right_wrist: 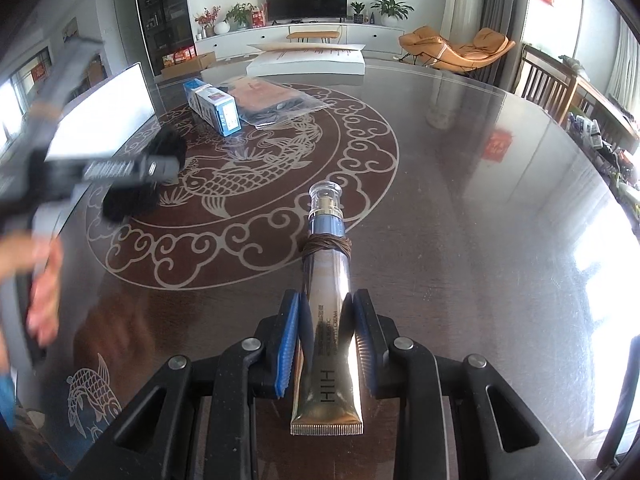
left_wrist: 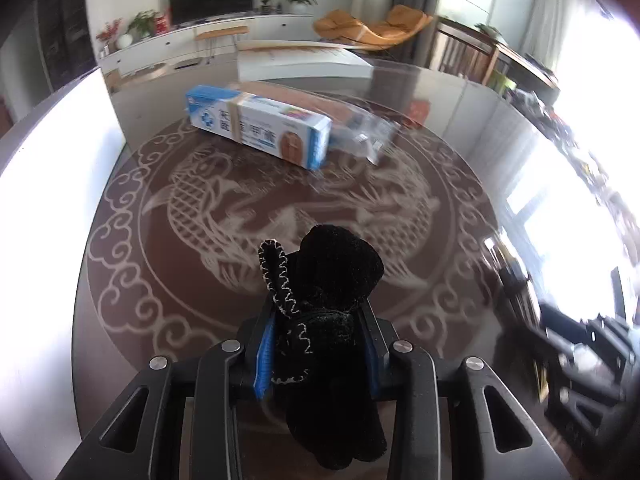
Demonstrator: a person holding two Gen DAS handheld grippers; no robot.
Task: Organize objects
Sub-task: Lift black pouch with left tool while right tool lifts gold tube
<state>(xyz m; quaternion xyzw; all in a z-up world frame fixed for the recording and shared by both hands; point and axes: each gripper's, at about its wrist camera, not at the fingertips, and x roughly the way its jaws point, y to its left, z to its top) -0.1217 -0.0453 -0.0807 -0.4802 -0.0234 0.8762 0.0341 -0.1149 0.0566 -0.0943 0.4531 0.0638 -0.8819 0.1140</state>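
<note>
My left gripper (left_wrist: pixel 320 312) is shut on a black cloth with white stitching (left_wrist: pixel 328 312) and holds it above the round glass table (left_wrist: pixel 460 128). It also shows in the right wrist view (right_wrist: pixel 152 168), blurred, with the cloth (right_wrist: pixel 140 192) hanging from it. My right gripper (right_wrist: pixel 325 300) is shut on a silver-gold cream tube (right_wrist: pixel 326 296) with a clear cap and a brown cord wound round its neck. A blue-white box (left_wrist: pixel 260 126) (right_wrist: pixel 214 106) lies at the far side of the table beside a clear plastic bag (left_wrist: pixel 360 132) (right_wrist: pixel 276 98).
The table has a dark round inlay with a fish pattern (right_wrist: pixel 248 168). A white box (right_wrist: pixel 308 62) sits at the far edge. A white panel (right_wrist: pixel 108 108) stands at the left. A hand (right_wrist: pixel 40 292) holds the left gripper.
</note>
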